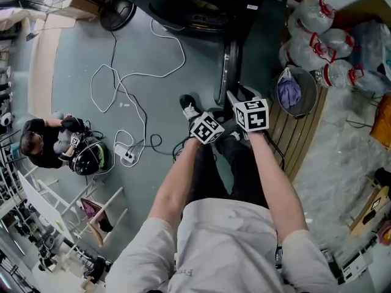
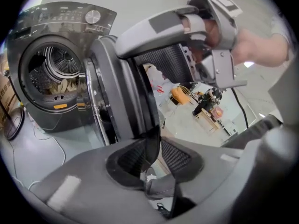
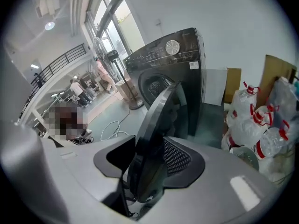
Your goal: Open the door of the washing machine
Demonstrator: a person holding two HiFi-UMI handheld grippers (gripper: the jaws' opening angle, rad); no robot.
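Note:
The dark washing machine [image 1: 195, 5] stands at the top of the head view, its round door [image 1: 231, 66] swung out and seen edge-on. In the left gripper view the door [image 2: 117, 92] stands open beside the drum [image 2: 56, 73], which holds laundry. My left gripper [image 2: 152, 148] is shut on the door's lower rim, which fills the gap between the pads. My right gripper [image 3: 149, 148] is shut on the door's rim [image 3: 159, 115] higher up. It also shows in the left gripper view as the right gripper [image 2: 187, 27] over the door's top. Both marker cubes, left [image 1: 206, 128] and right [image 1: 252, 115], sit close together below the door.
White cables [image 1: 122, 84] and a power strip [image 1: 127, 156] lie on the floor at left. A fan base [image 1: 117, 11] stands by the machine. Water jugs [image 1: 317, 35] and a bucket [image 1: 293, 90] crowd the right. Another person [image 1: 43, 142] sits at far left.

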